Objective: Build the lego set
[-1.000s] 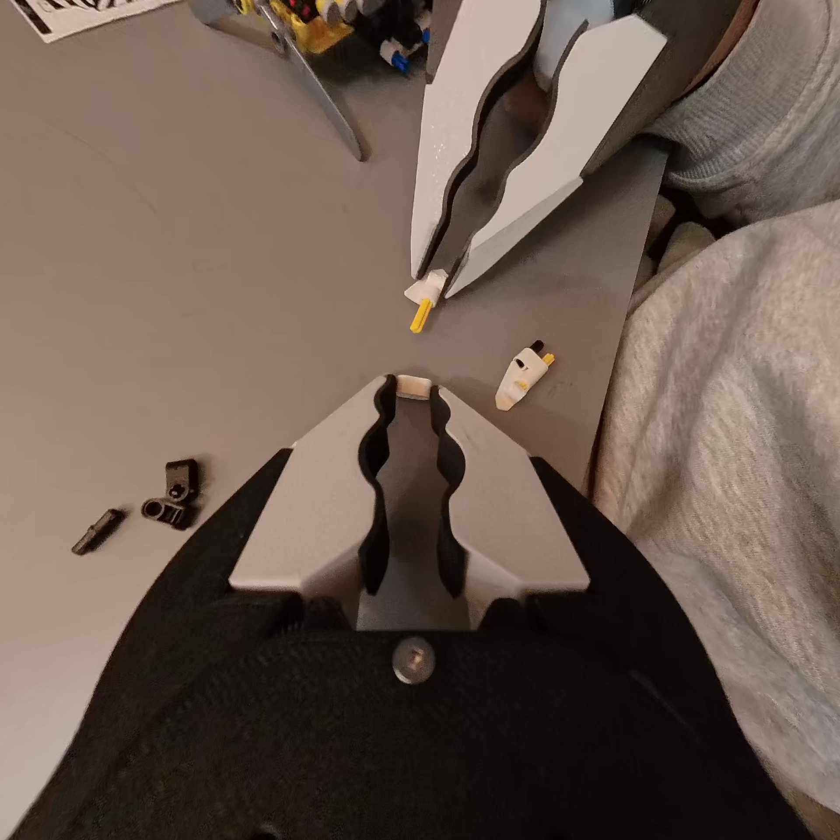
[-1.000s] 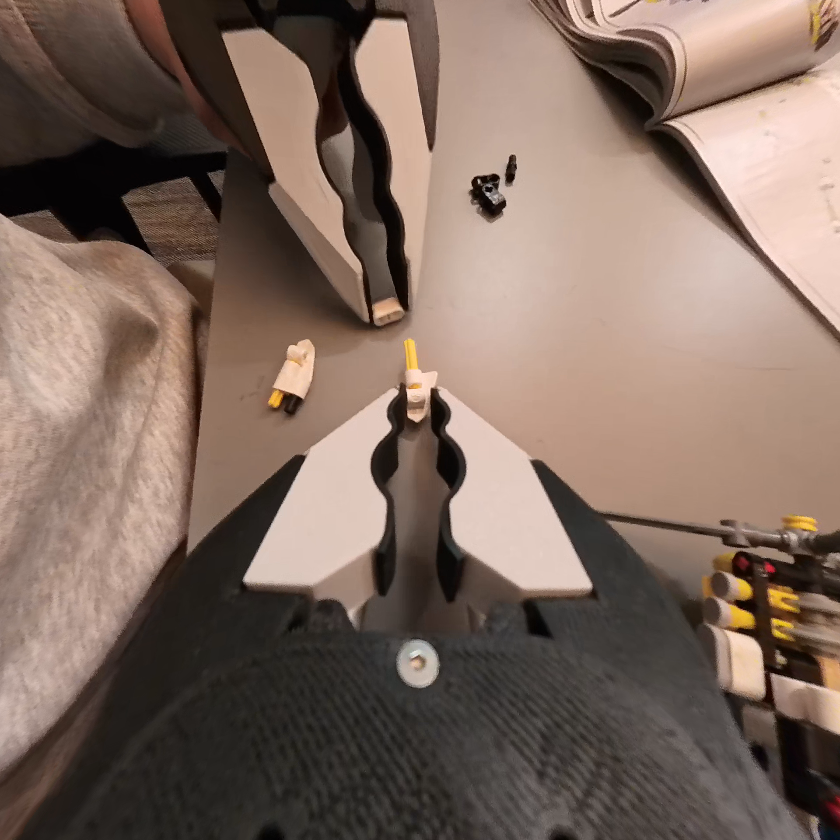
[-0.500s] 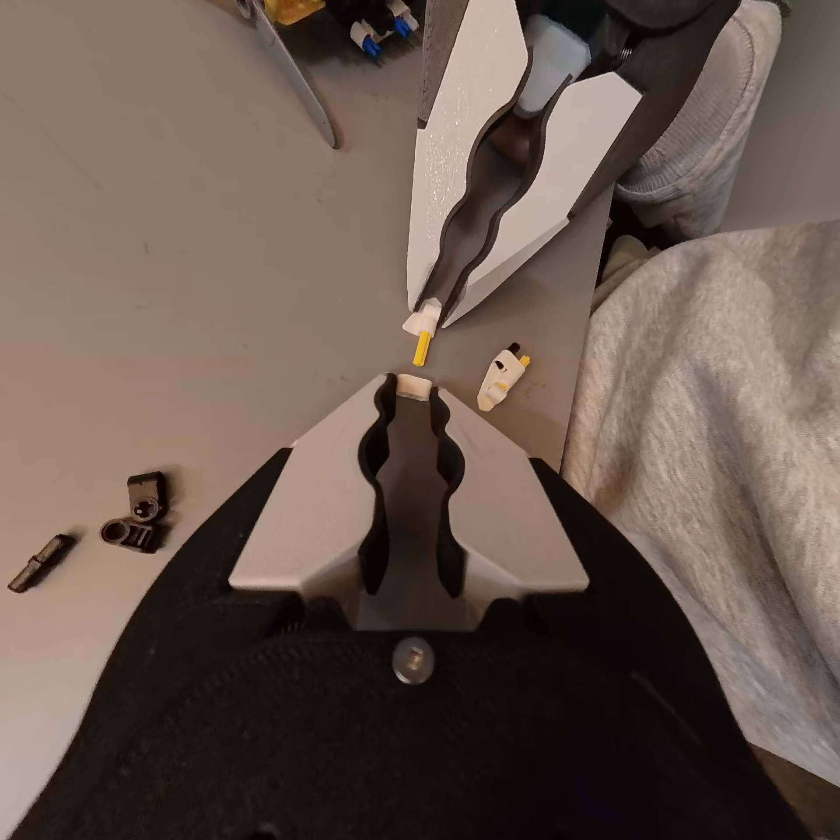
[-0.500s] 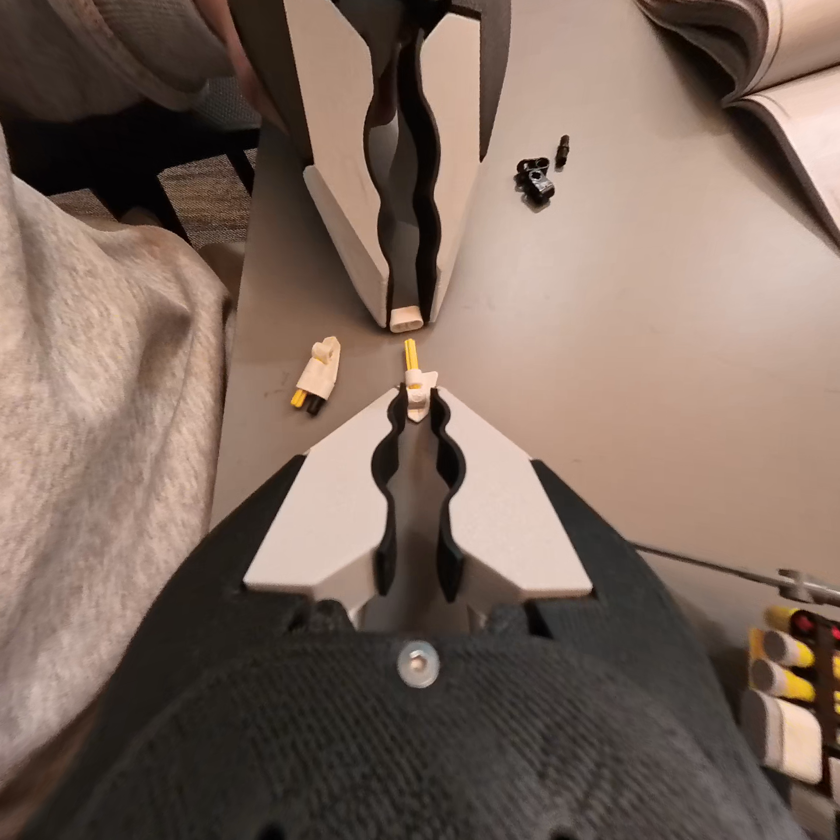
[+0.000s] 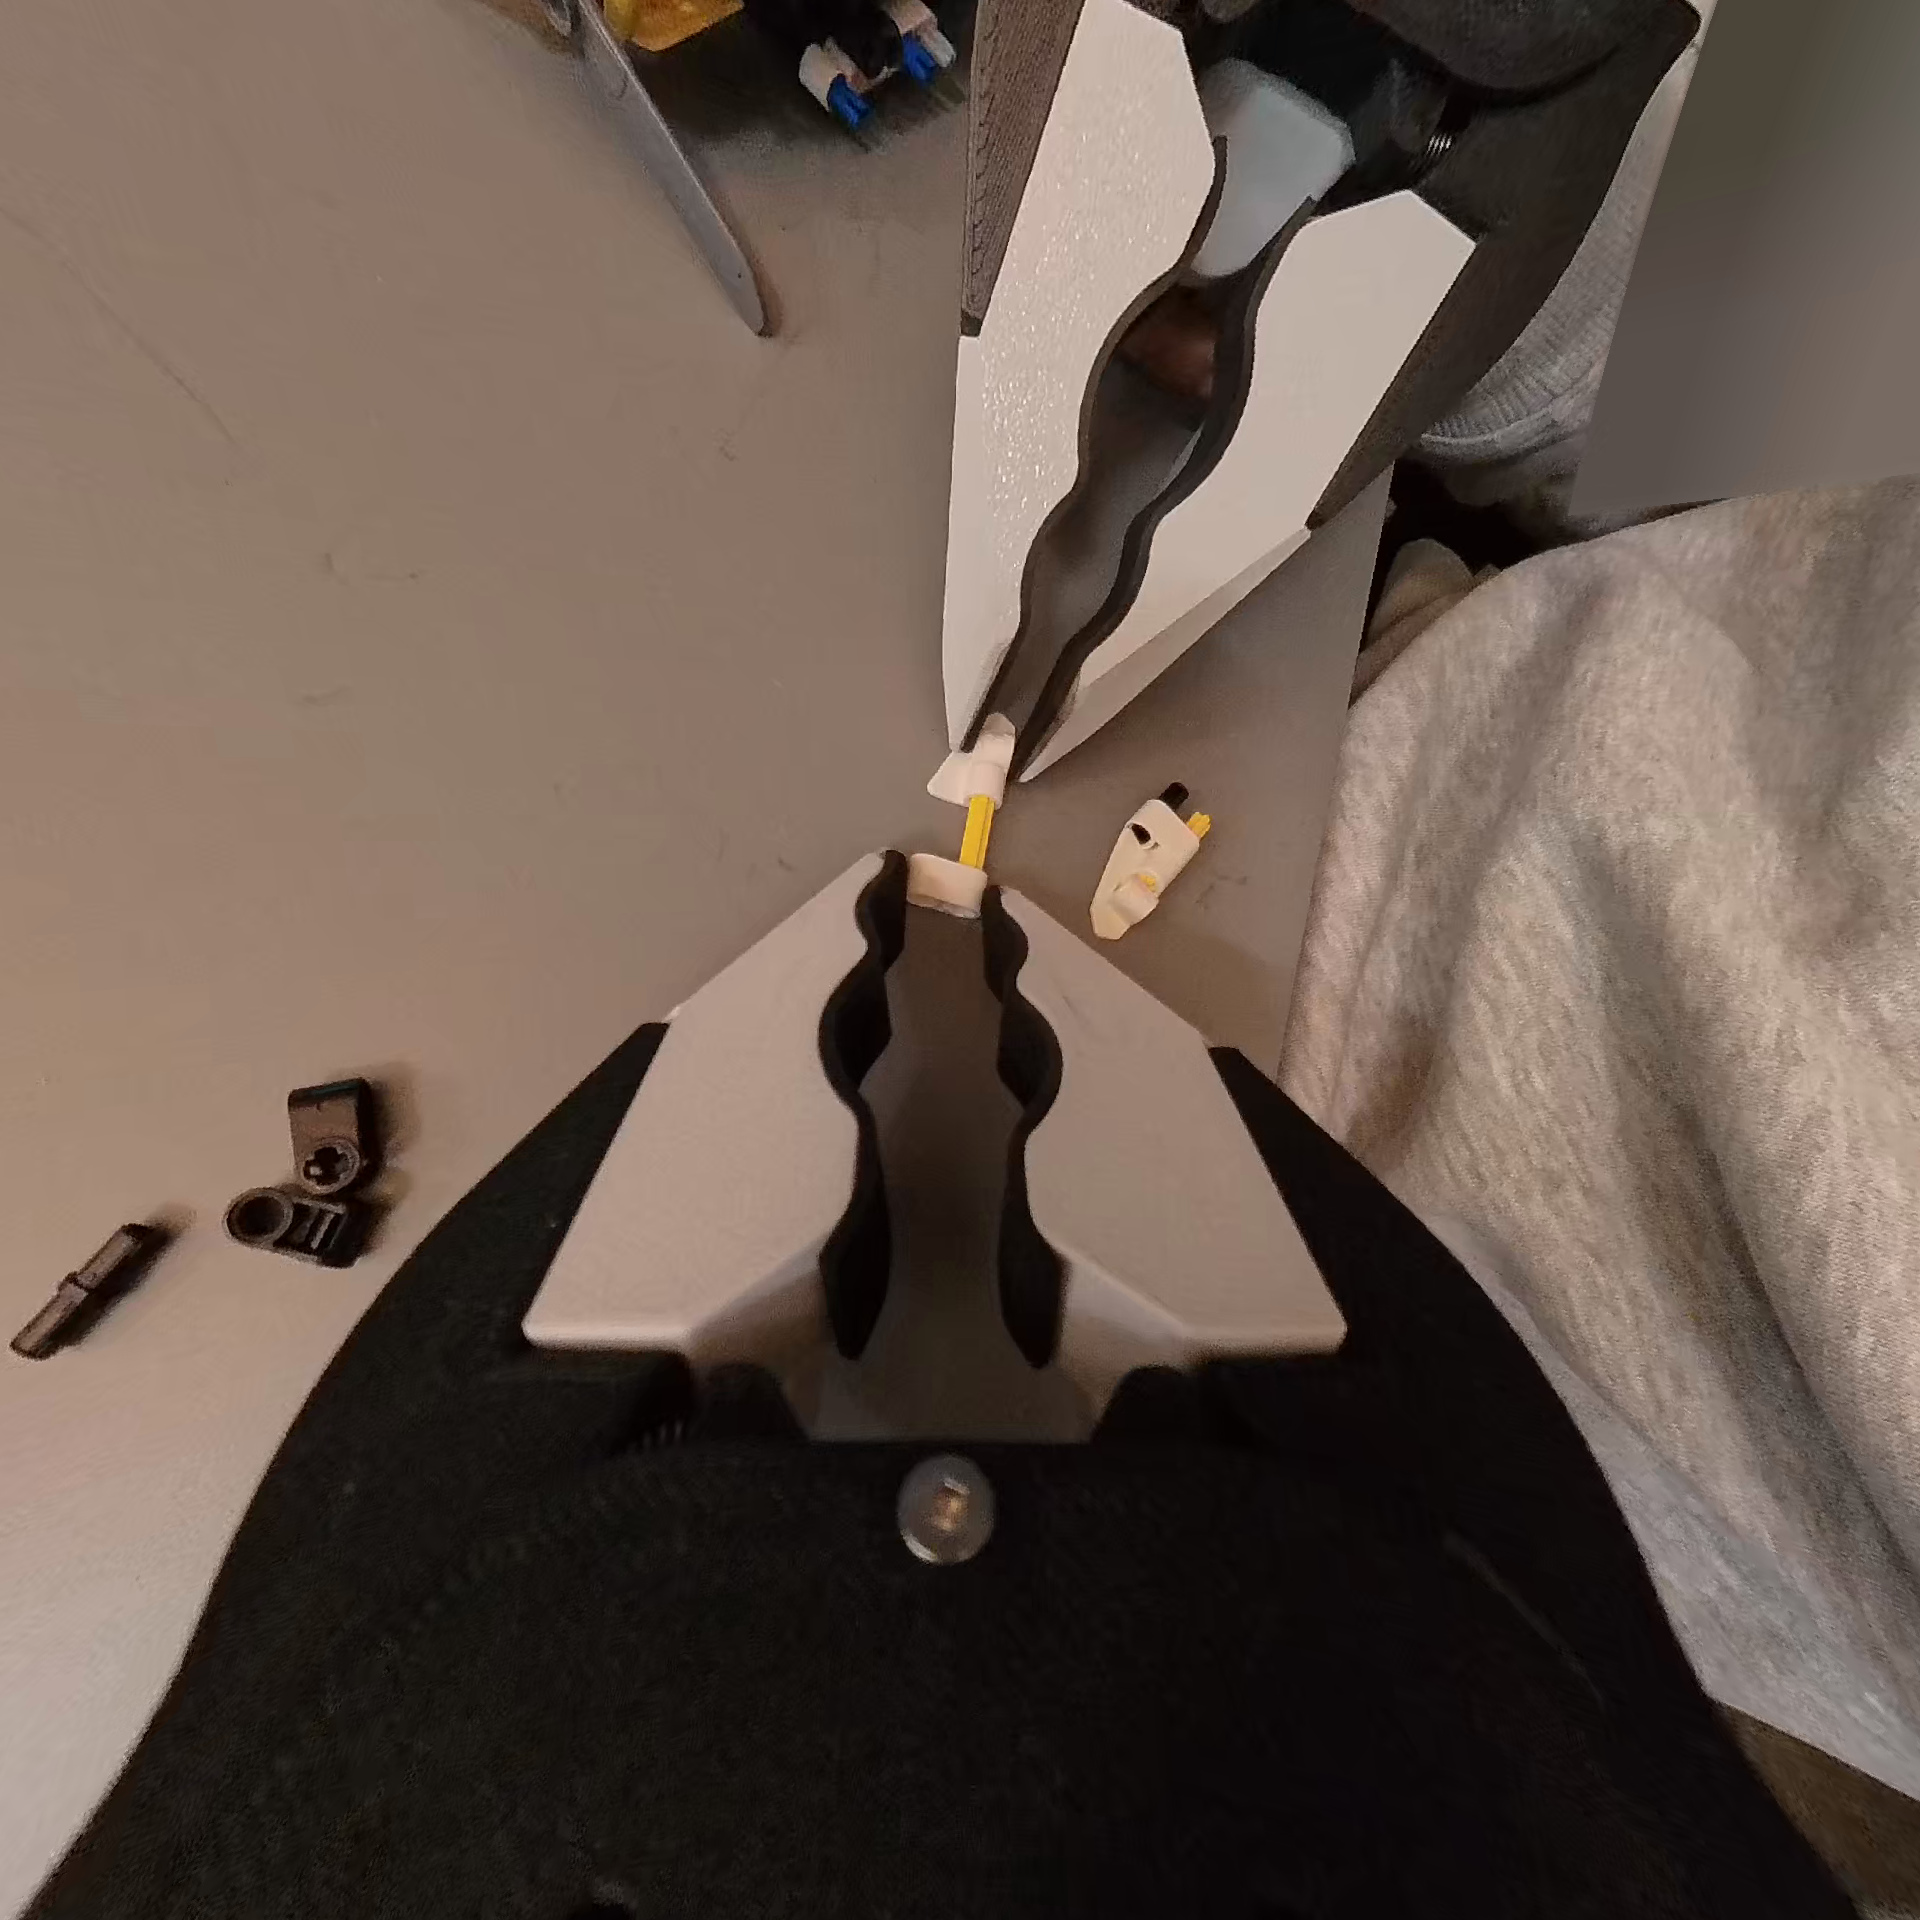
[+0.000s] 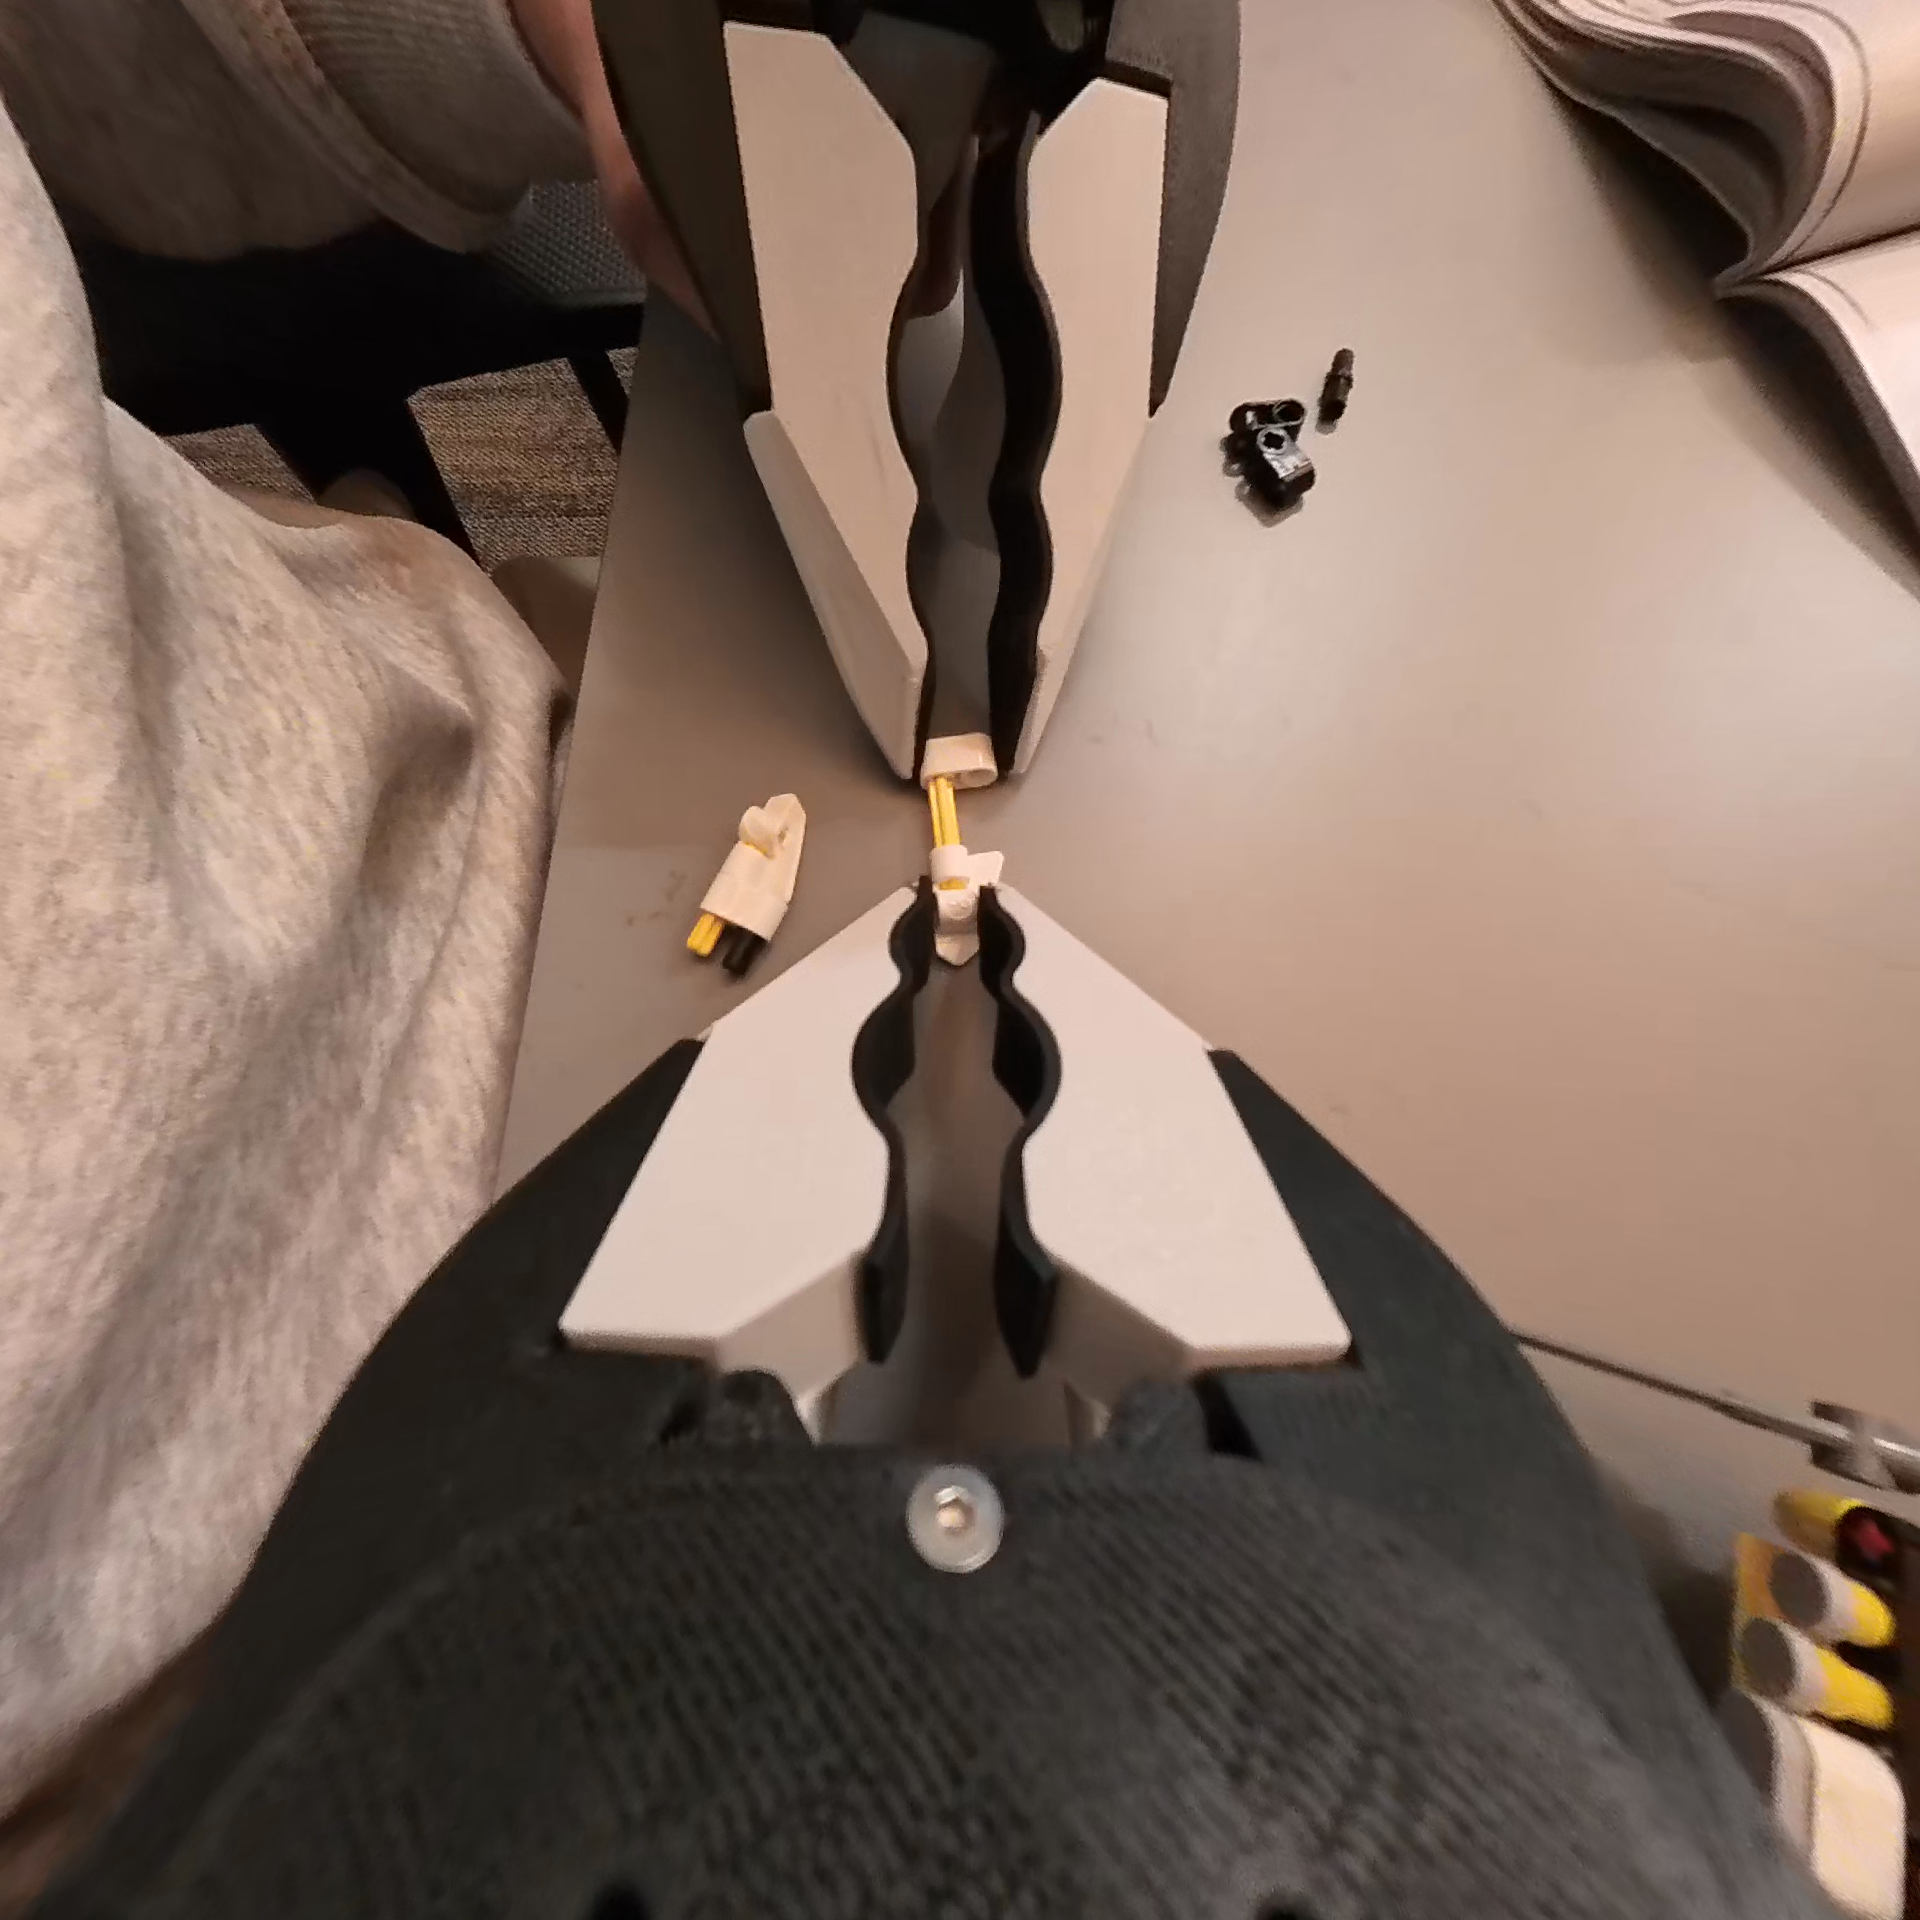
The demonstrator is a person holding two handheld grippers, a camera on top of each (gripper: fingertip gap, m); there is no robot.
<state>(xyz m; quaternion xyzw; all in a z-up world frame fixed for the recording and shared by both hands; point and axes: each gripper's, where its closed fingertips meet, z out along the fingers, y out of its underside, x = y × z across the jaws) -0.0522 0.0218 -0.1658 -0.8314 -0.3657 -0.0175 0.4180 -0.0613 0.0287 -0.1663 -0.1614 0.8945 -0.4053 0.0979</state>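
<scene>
Left gripper [image 5: 943, 883] pinches a small white oval plastic piece [image 5: 943, 878] at its fingertips. Right gripper [image 6: 956, 914] is clamped on a white connector piece [image 6: 956, 894] carrying a thin yellow plastic axle [image 6: 943, 816]. Axle tip meets the white oval piece (appears to enter its hole; seating depth unclear). A white assembled part with yellow and black pins [image 6: 756, 878] lies just beside, on the grey tabletop [image 6: 1455, 831]. Black connectors [image 5: 312, 1184] lie well apart.
</scene>
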